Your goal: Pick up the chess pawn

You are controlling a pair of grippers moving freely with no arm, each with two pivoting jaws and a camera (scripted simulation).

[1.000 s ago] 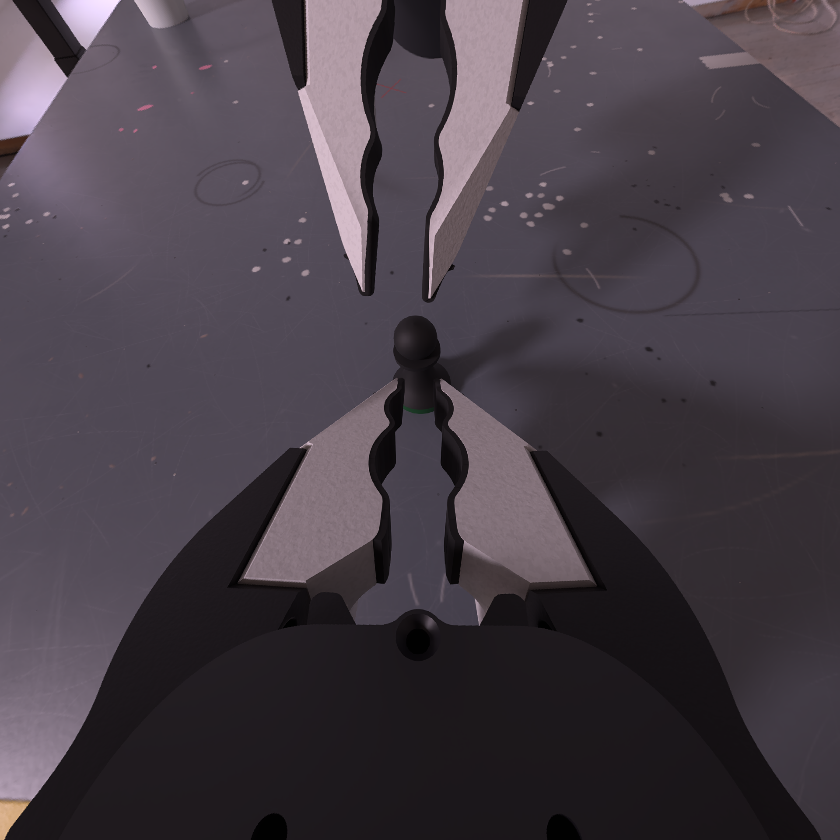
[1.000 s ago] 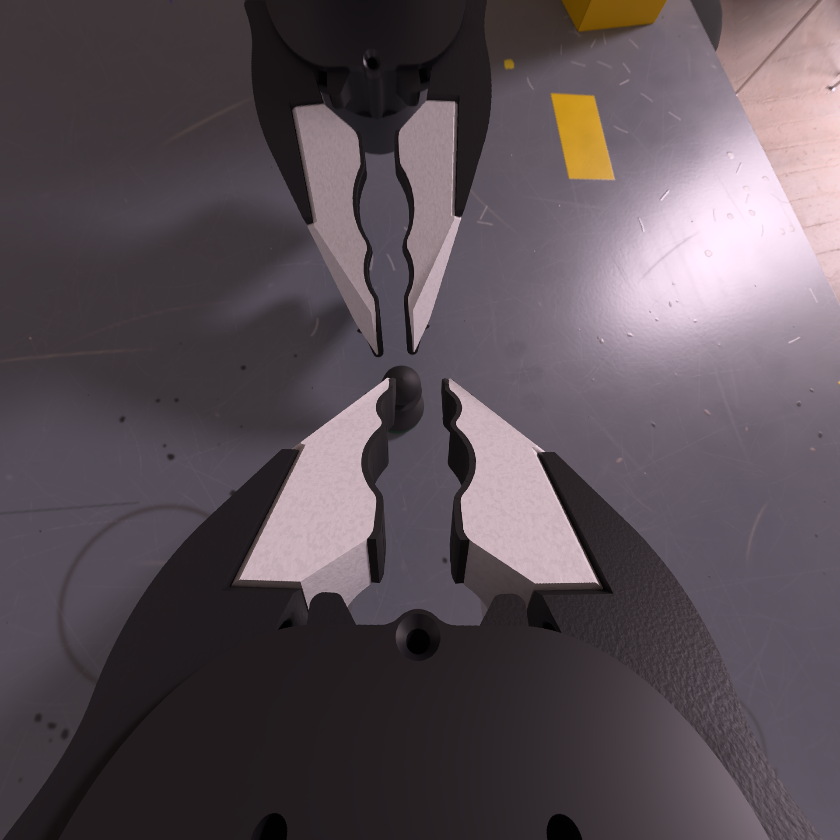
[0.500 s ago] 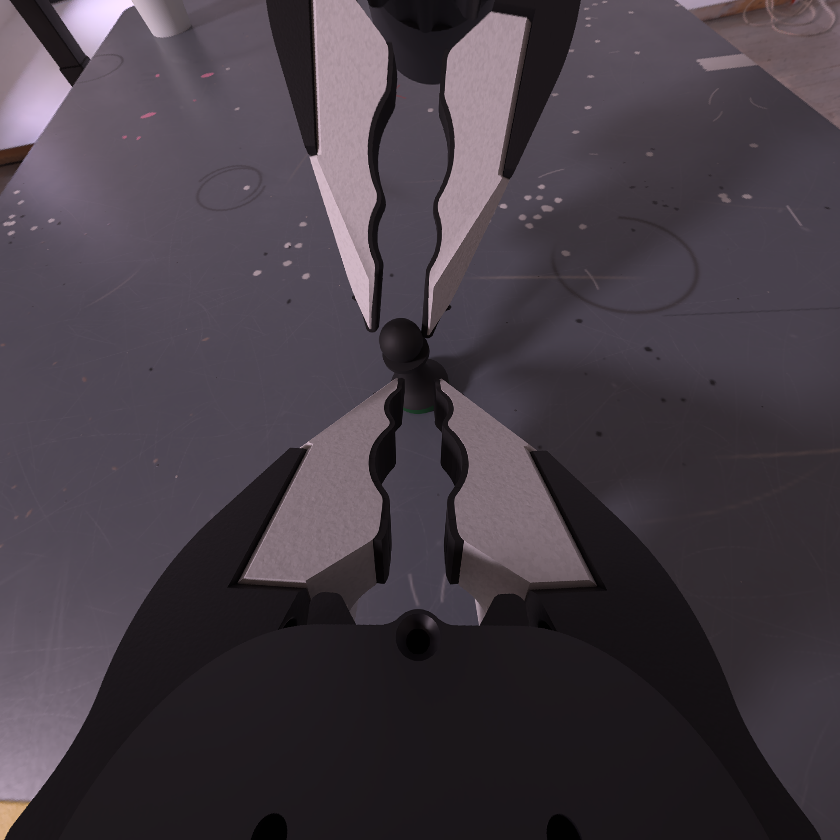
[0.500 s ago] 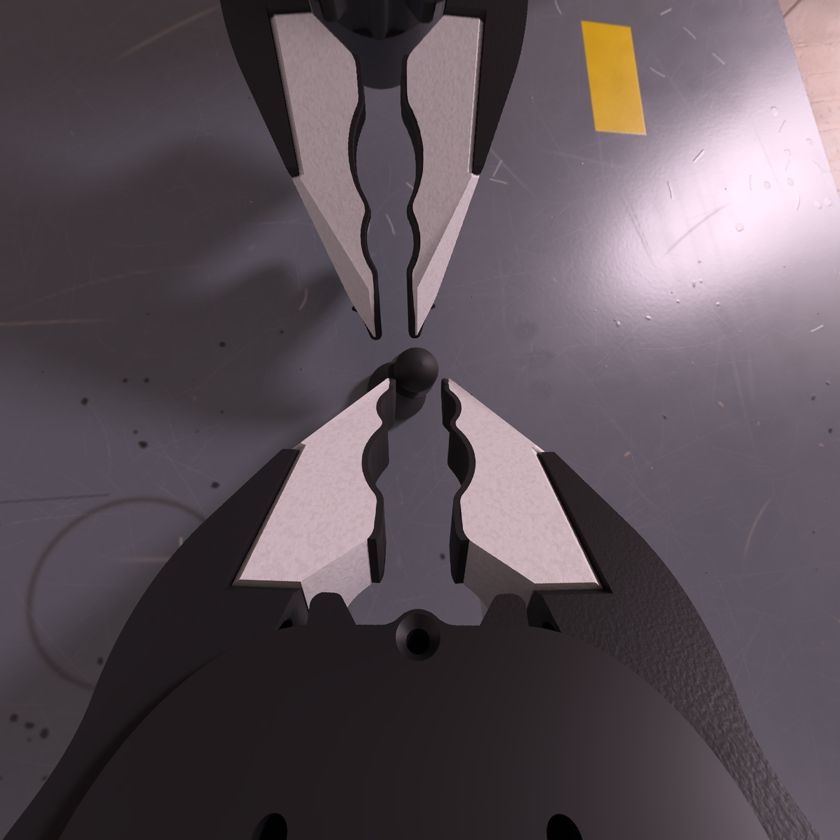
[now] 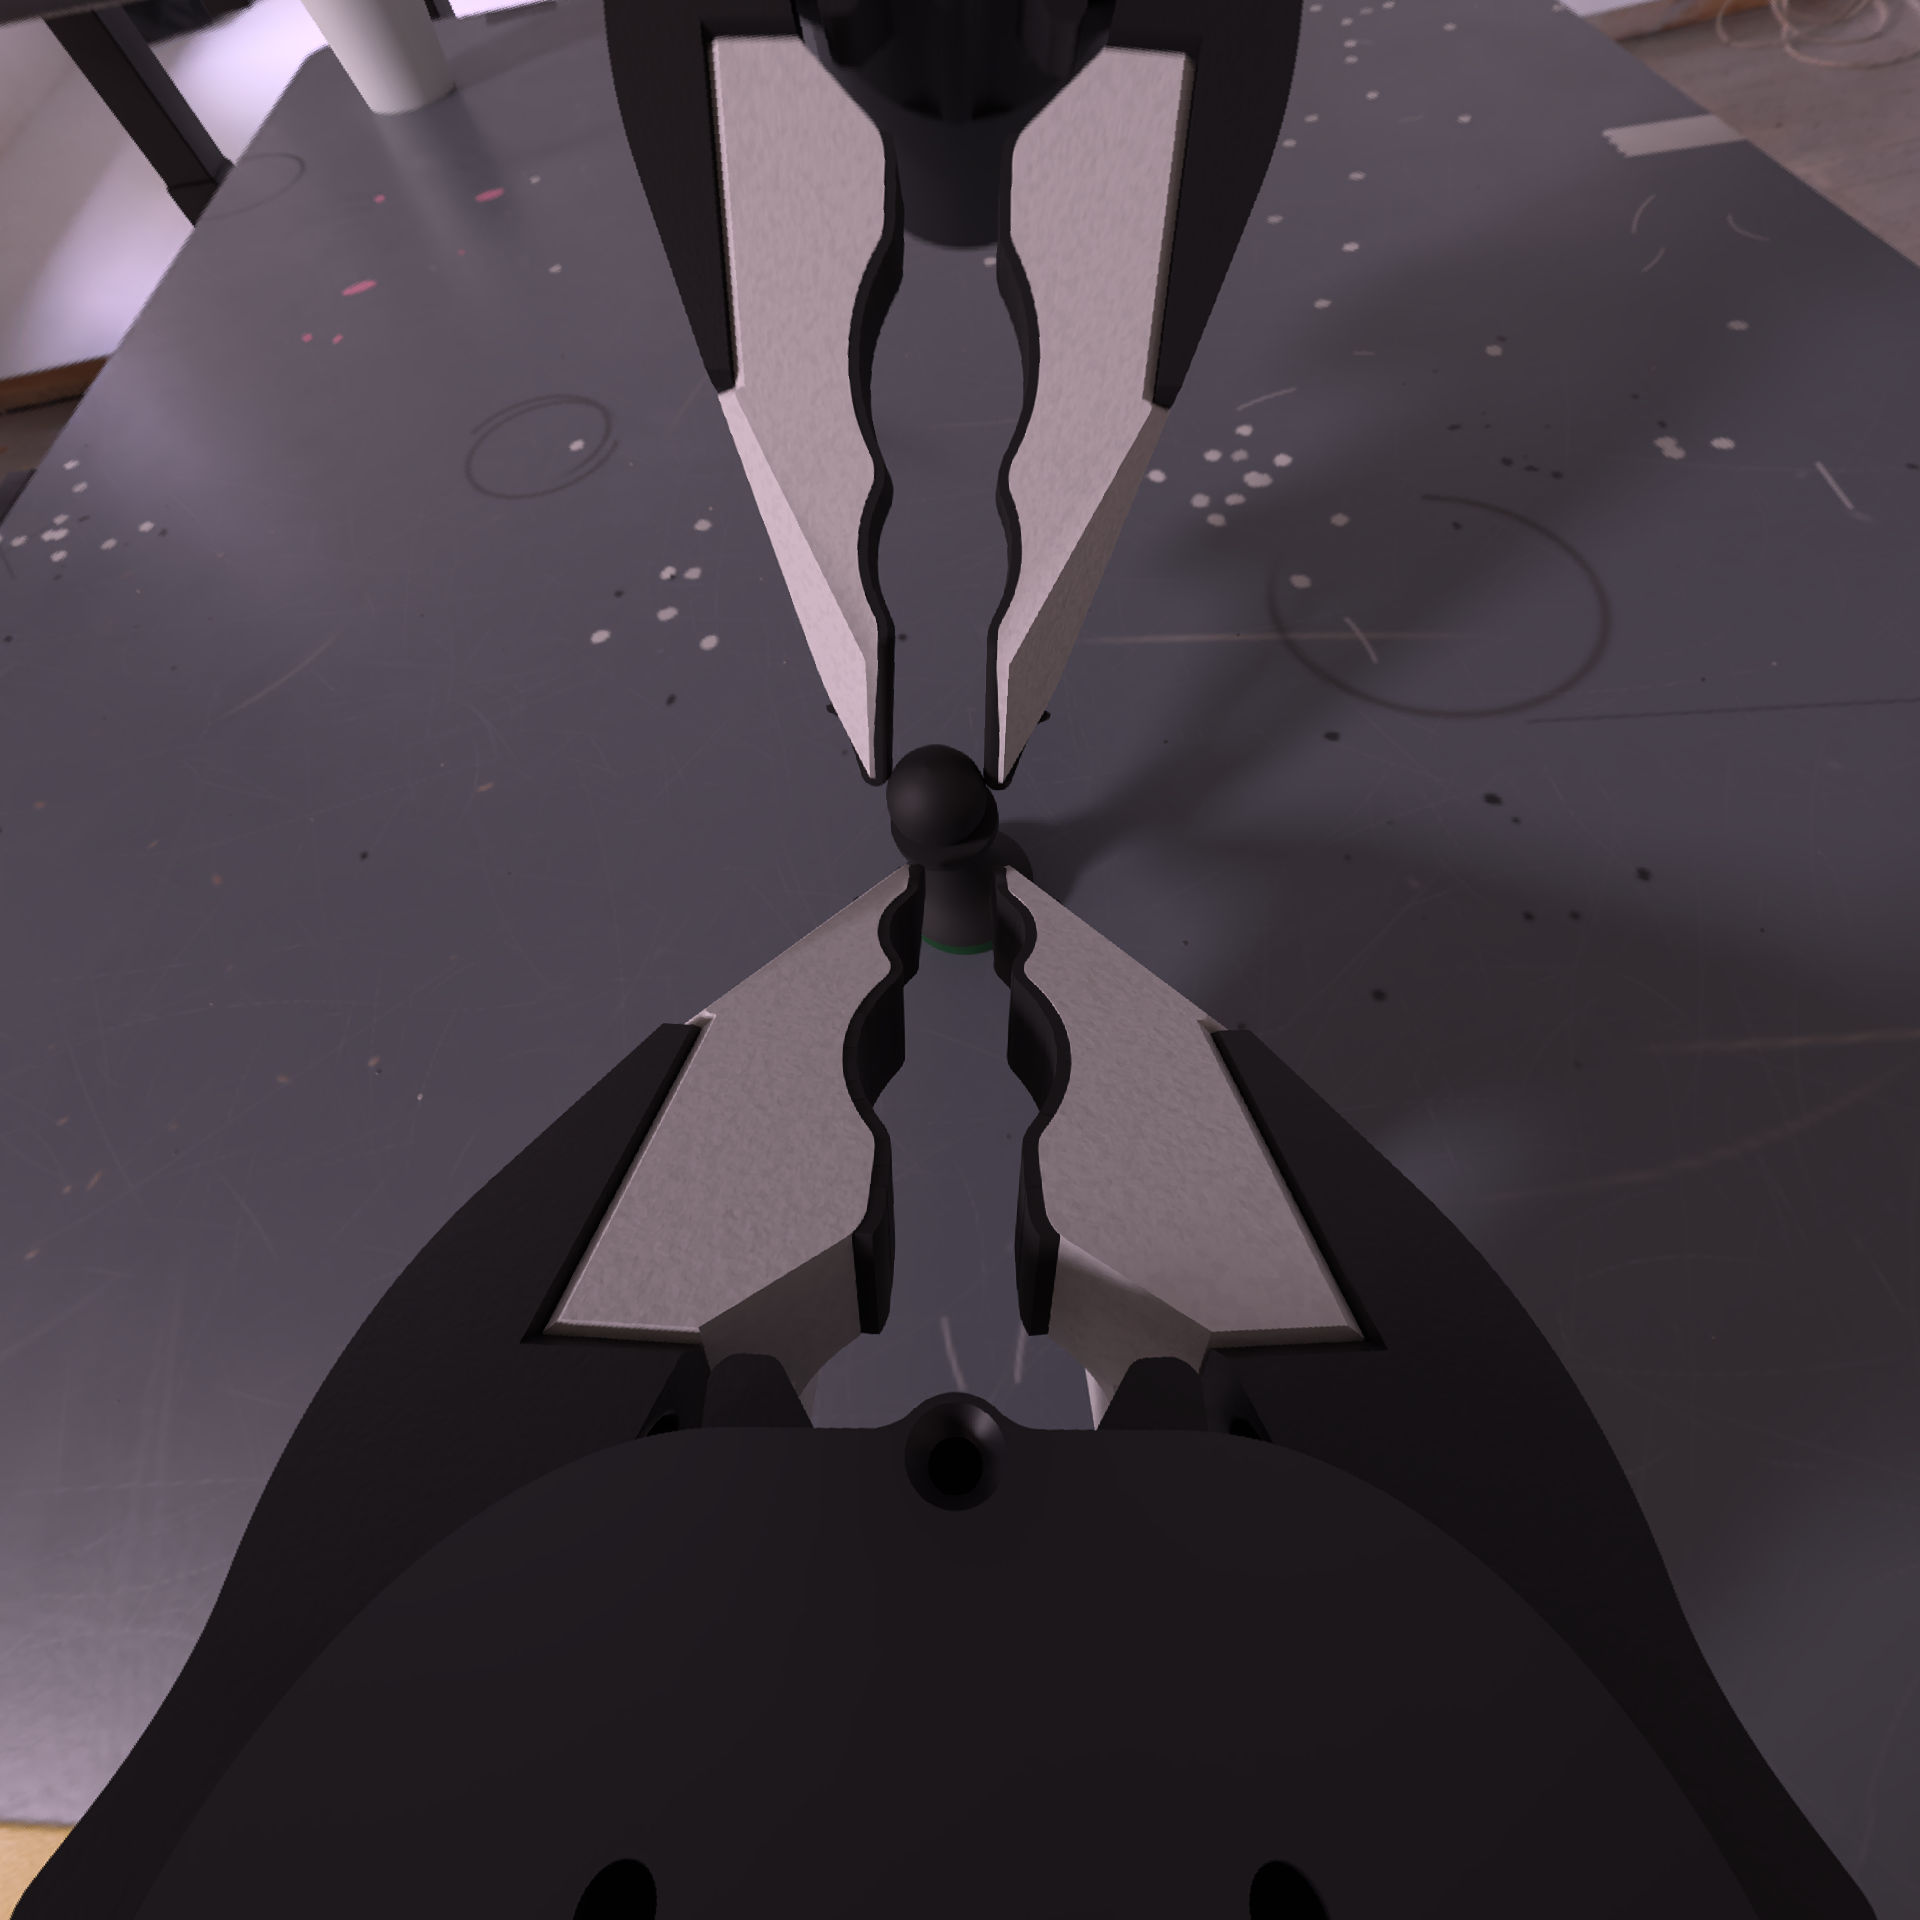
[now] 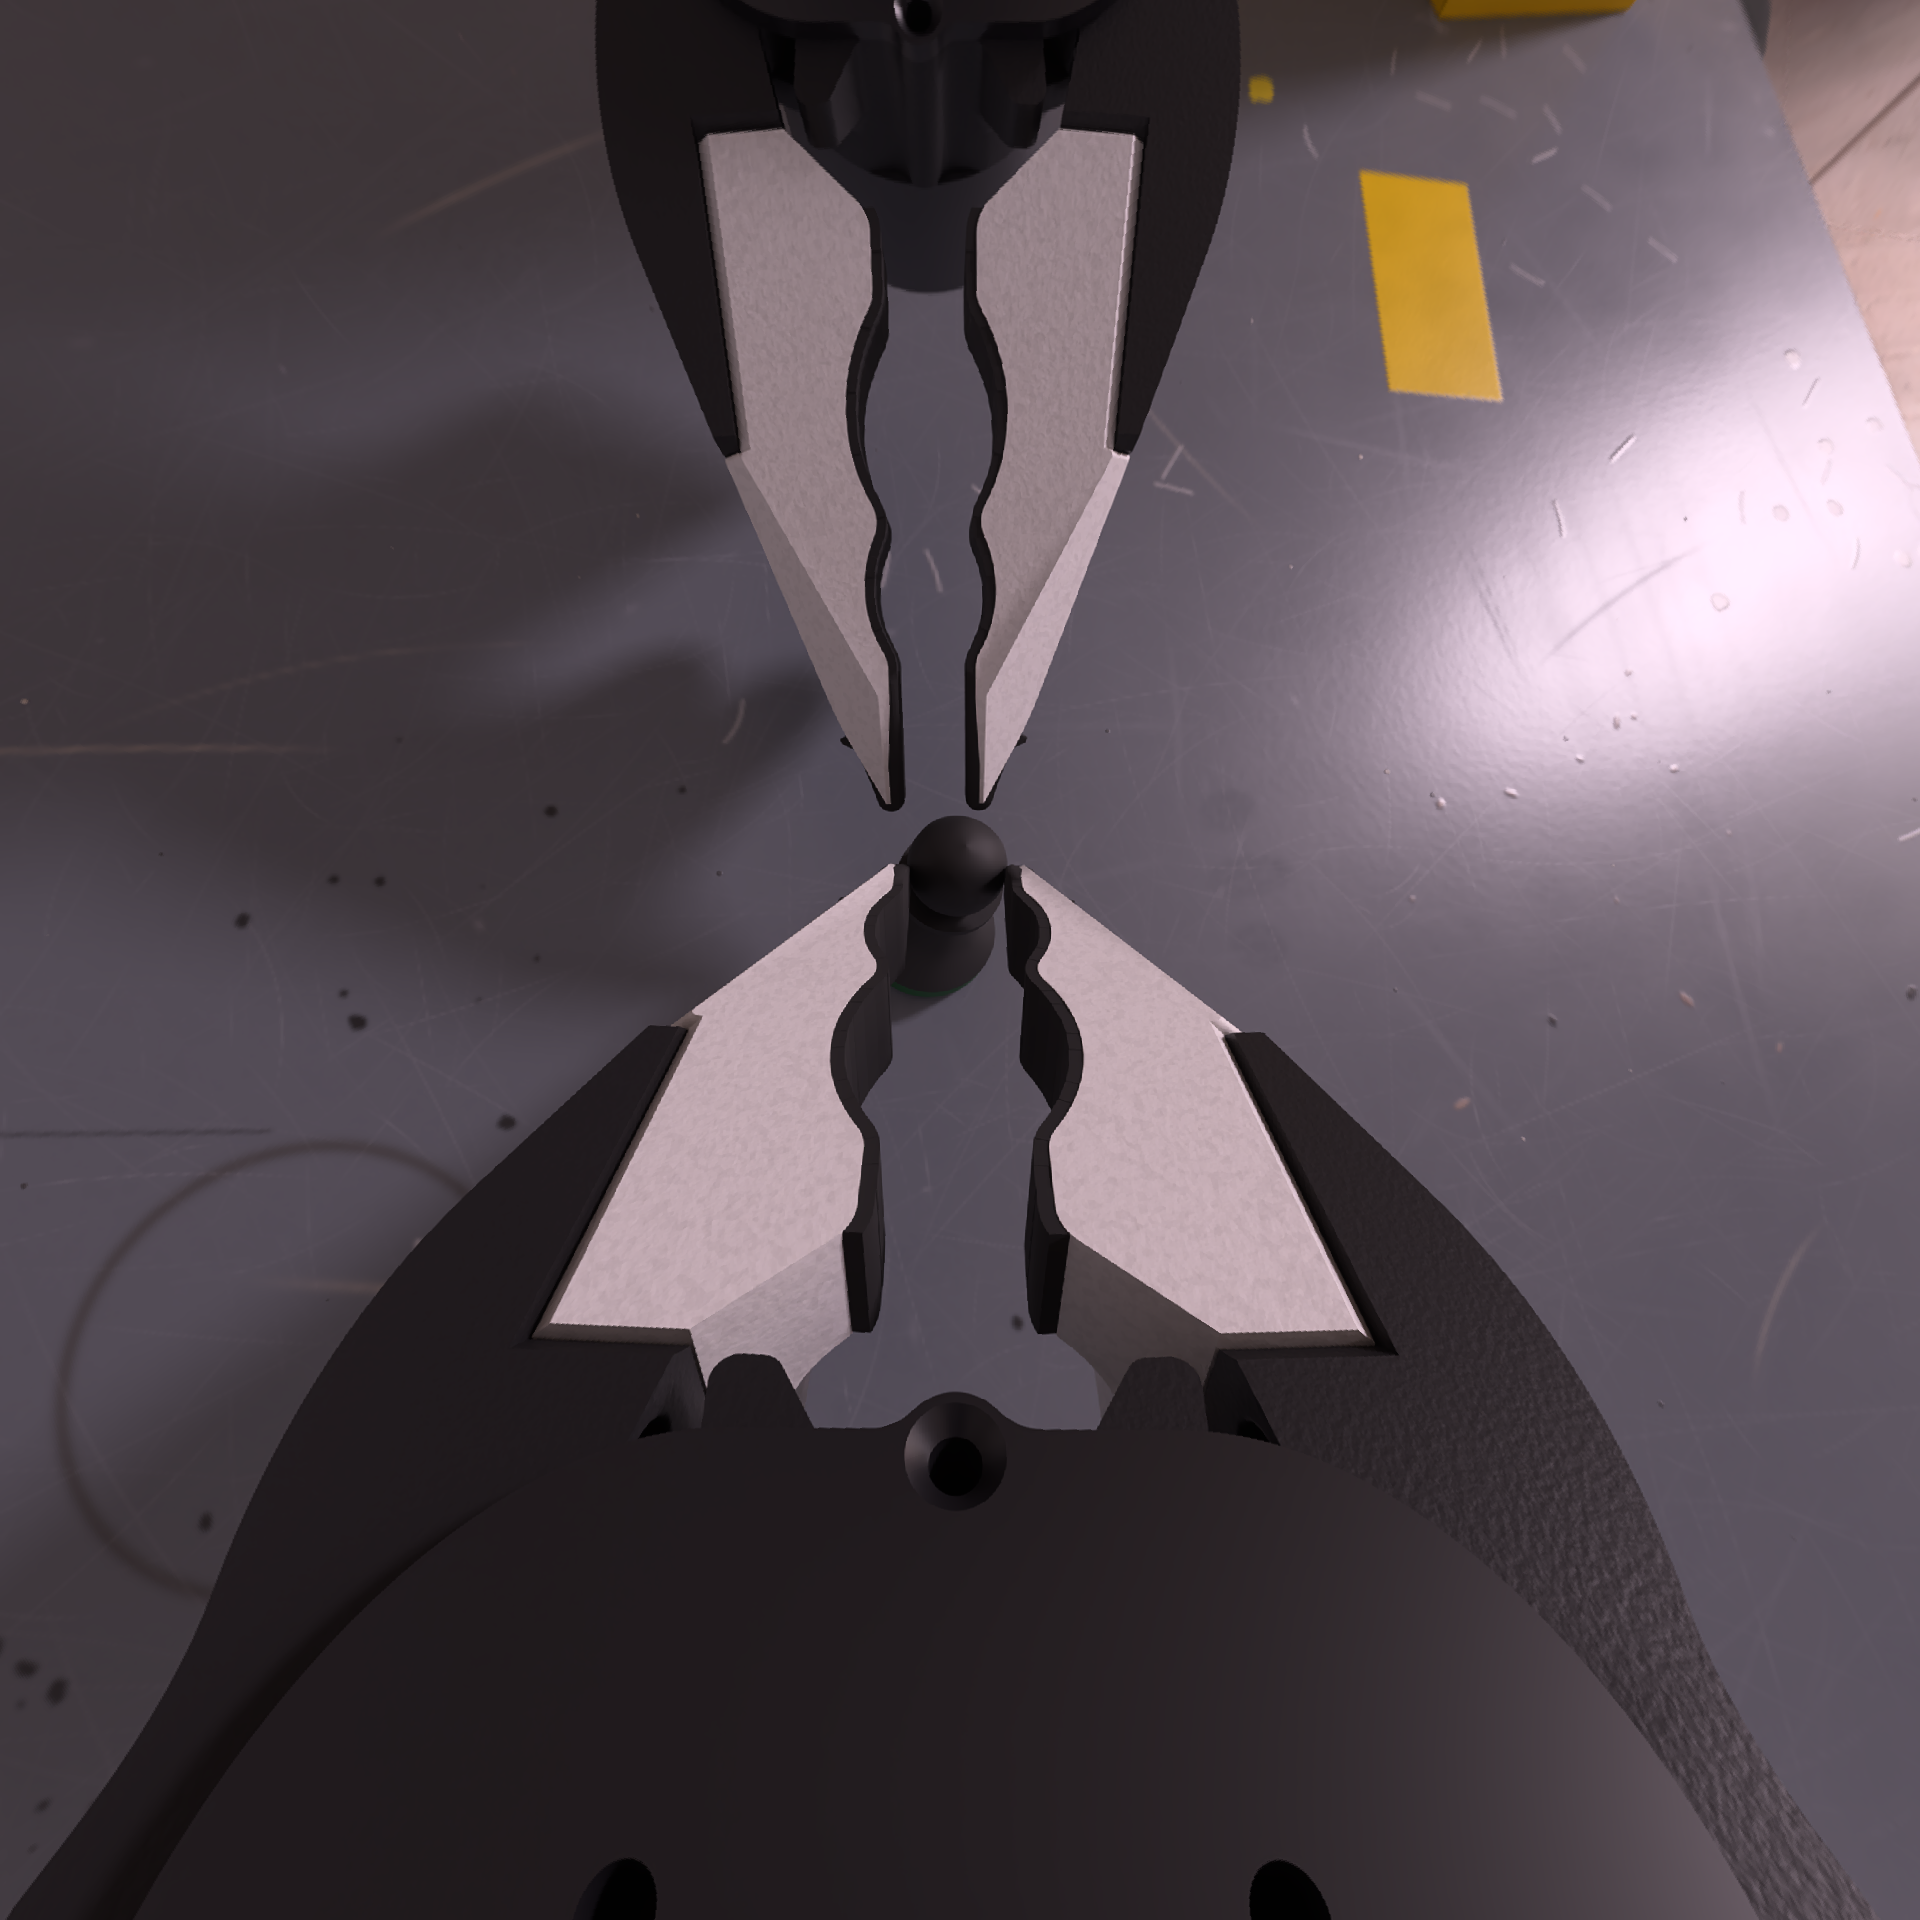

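The black chess pawn (image 5: 940, 816) stands upright on the dark grey table (image 5: 364, 883), between two grippers that face each other. My left gripper (image 5: 958, 883) is shut on the pawn's stem, just above its green-edged base. My right gripper (image 6: 956, 871) has its tips against both sides of the pawn's round head (image 6: 954, 868). In the left wrist view the right gripper (image 5: 938, 779) comes in from the far side, and its tips touch the top of the head. In the right wrist view the left gripper (image 6: 932, 805) shows just beyond the head.
A yellow rectangle (image 6: 1429, 281) is marked on the table to the far right, with a yellow block (image 6: 1527, 6) beyond it. A white cylinder (image 5: 384, 52) stands at the far left corner. The table's right edge (image 6: 1860, 312) borders a wooden floor.
The right gripper has moved in over the pawn and narrowed its jaws onto the head. The head has tipped slightly sideways. The left gripper's jaws have not changed.
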